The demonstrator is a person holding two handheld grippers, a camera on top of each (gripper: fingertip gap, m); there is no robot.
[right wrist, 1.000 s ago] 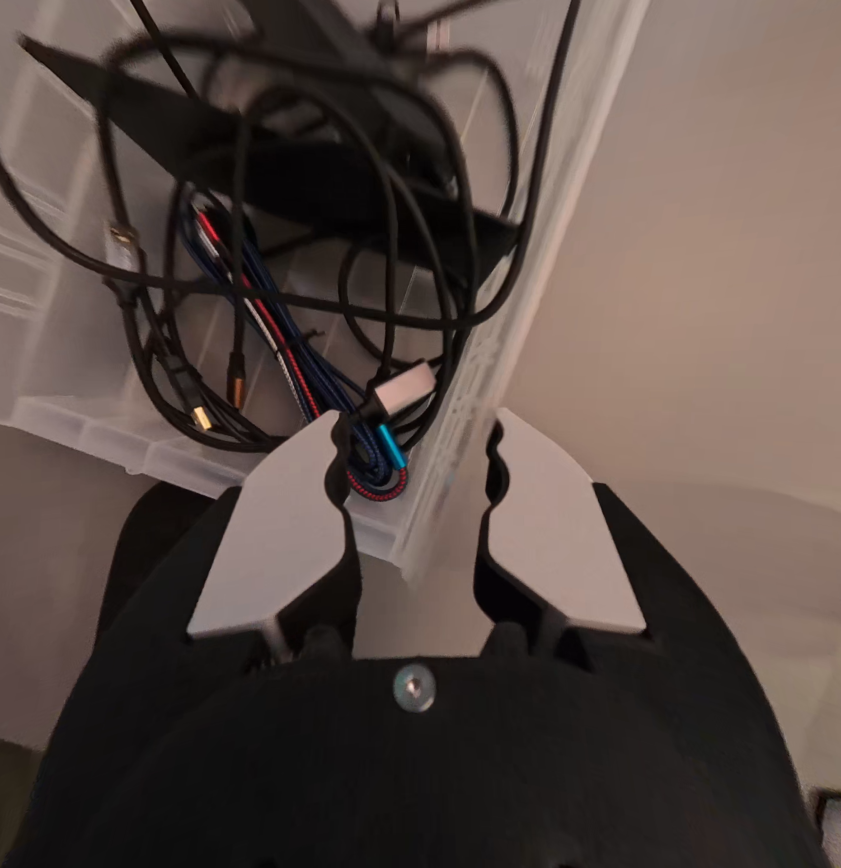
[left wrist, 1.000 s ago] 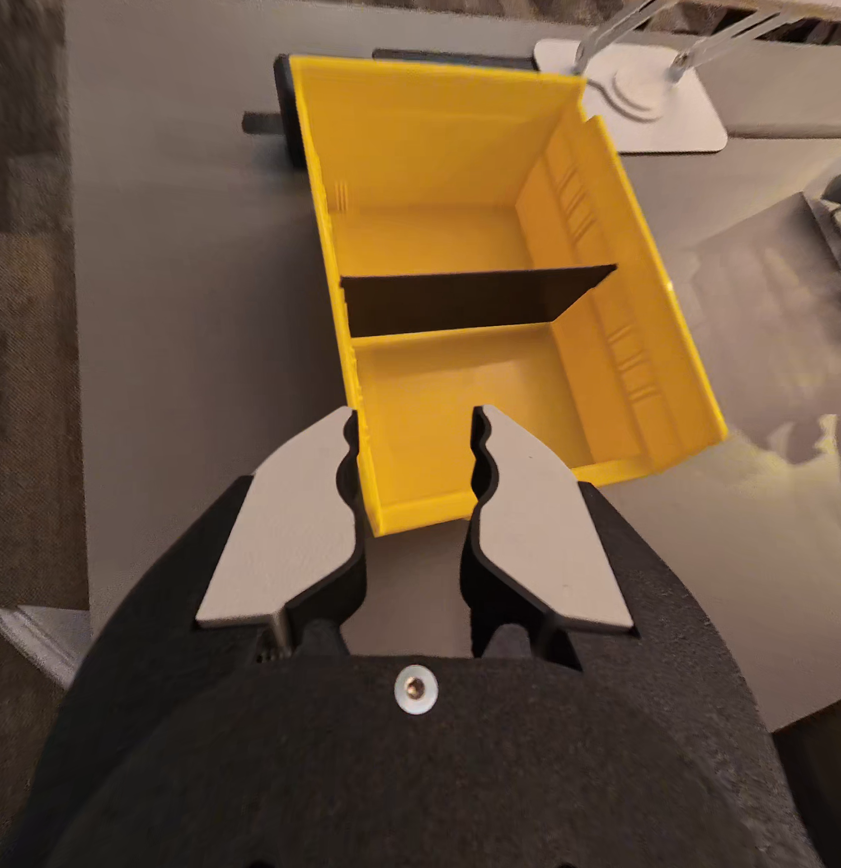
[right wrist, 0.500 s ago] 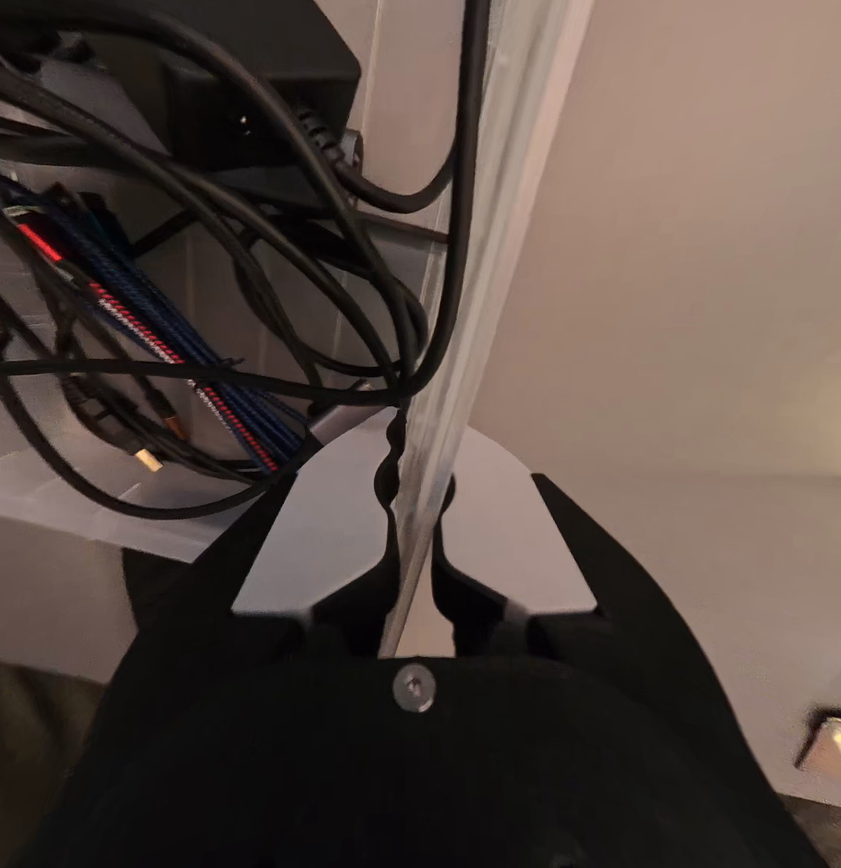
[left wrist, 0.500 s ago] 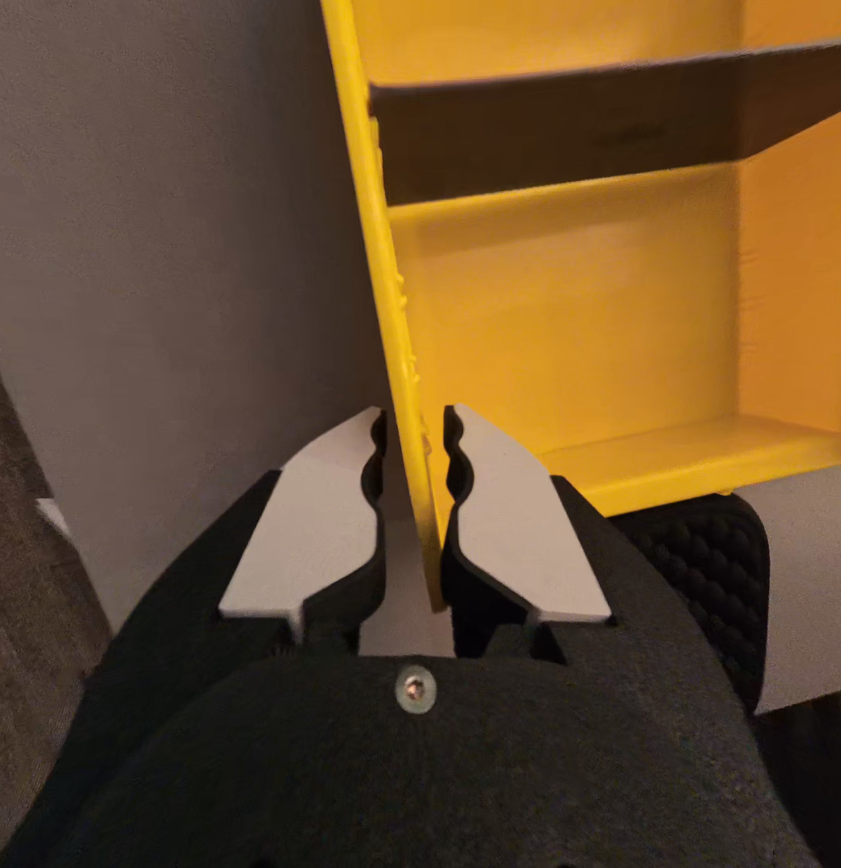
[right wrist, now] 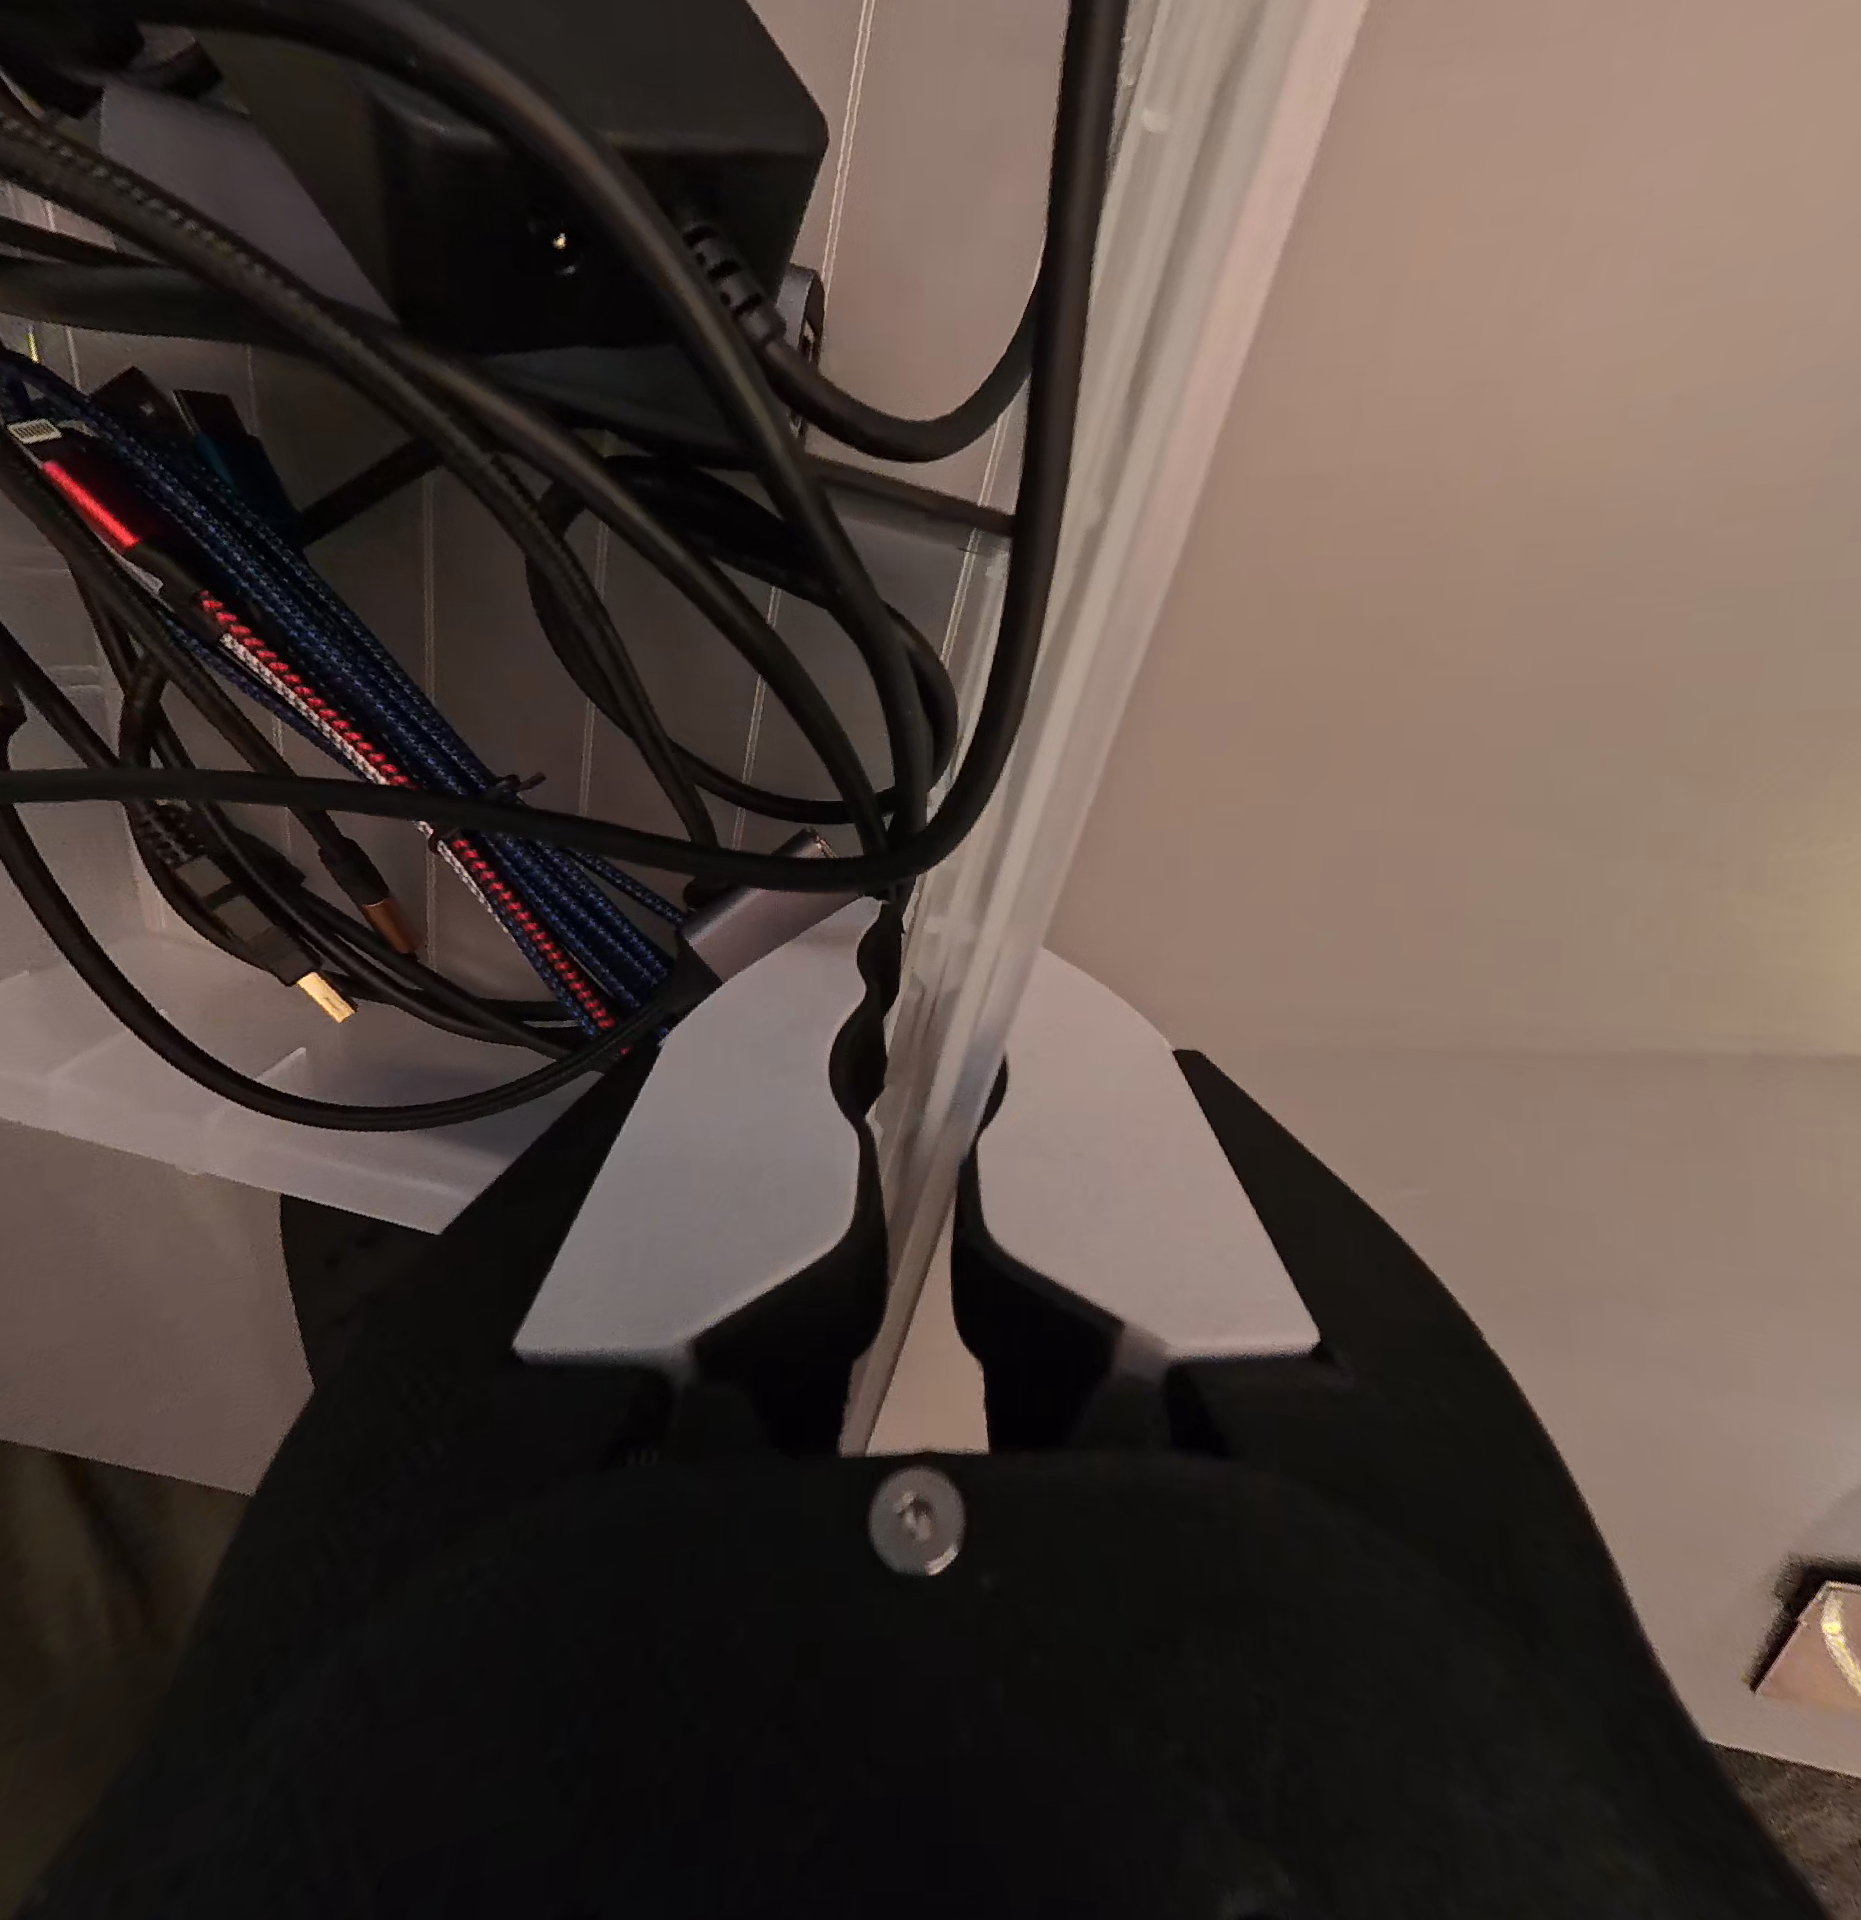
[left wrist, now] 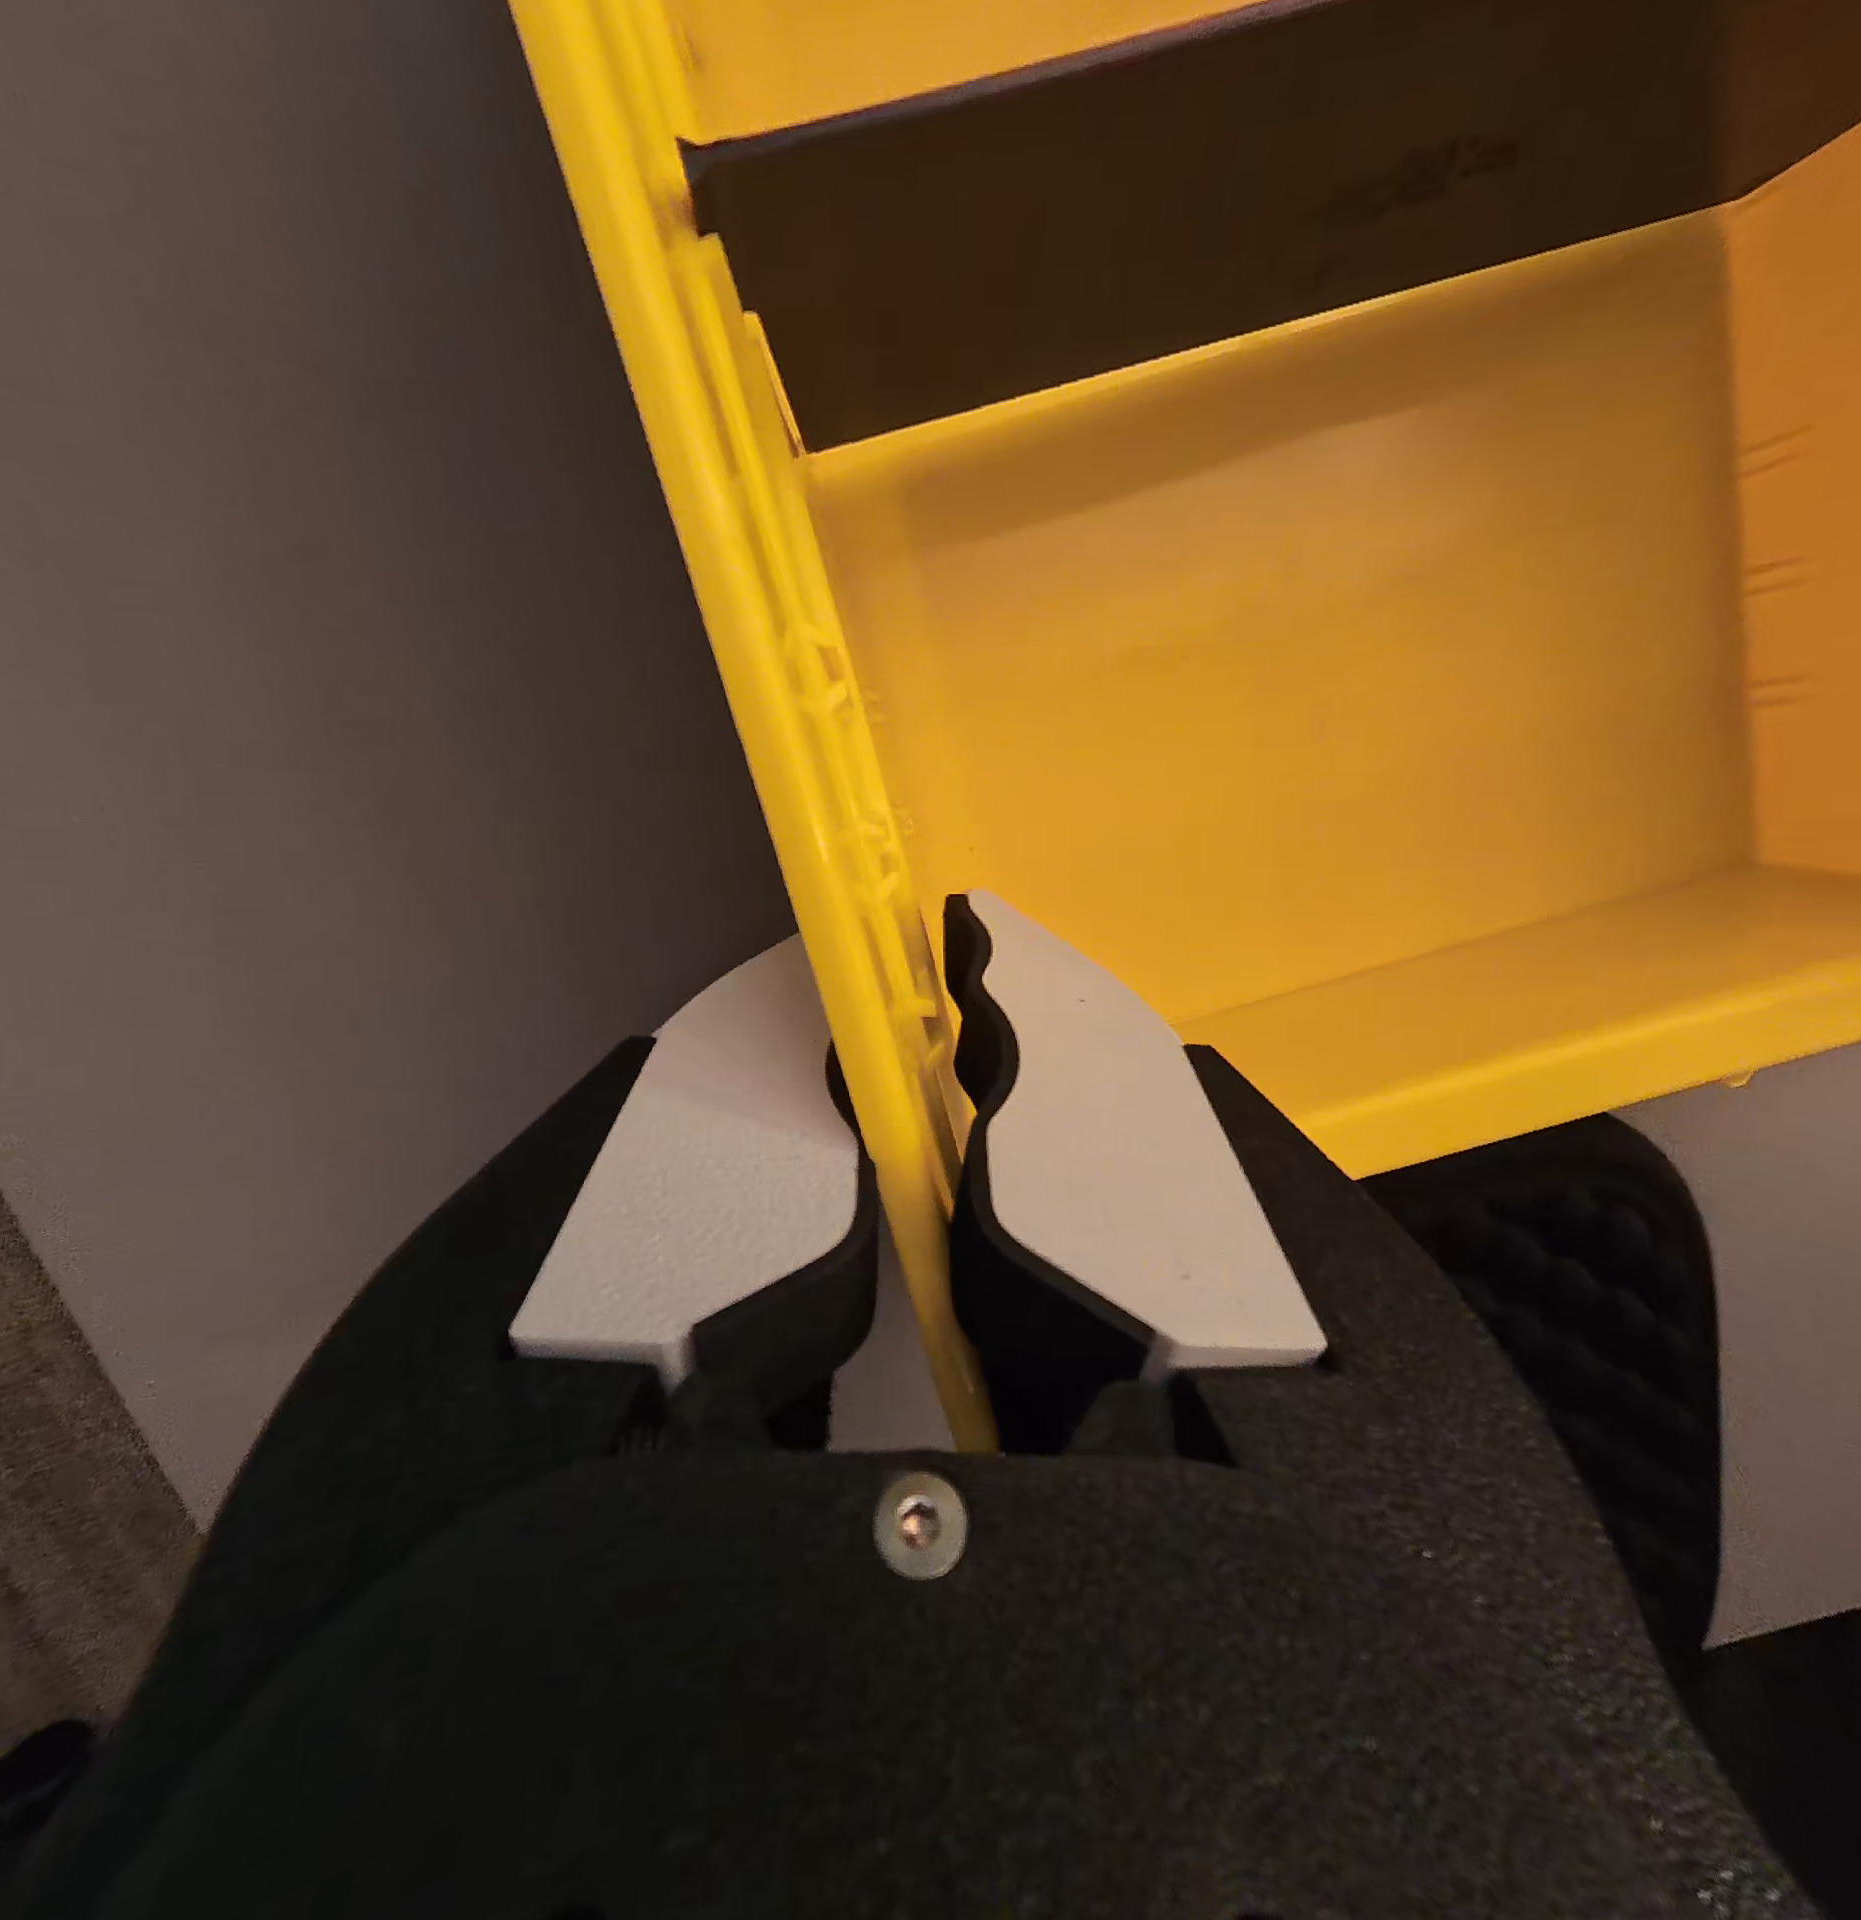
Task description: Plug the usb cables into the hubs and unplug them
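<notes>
On grey table [left wrist: 282,520], yellow bin [left wrist: 1321,675], clear bin [right wrist: 1061,727]

1. Bin [left wrist: 1321,675]: bright yellow, with a black divider [left wrist: 1165,239].
2. Tabletop [left wrist: 282,520]: plain grey.
3. Clear bin [right wrist: 1019,790]: see-through, frosted white.
4. Cables [right wrist: 614,343]: mostly black.
5. Braided cable bundle [right wrist: 458,810]: blue, with red-and-white stripes.
6. Gripper fingers [left wrist: 1113,1195]: pale grey, black-edged.

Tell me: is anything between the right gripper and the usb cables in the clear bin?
No barrier, but the right gripper is shut on the clear bin's side wall. The usb cables lie tangled inside, just left of it; it must release first.
</notes>
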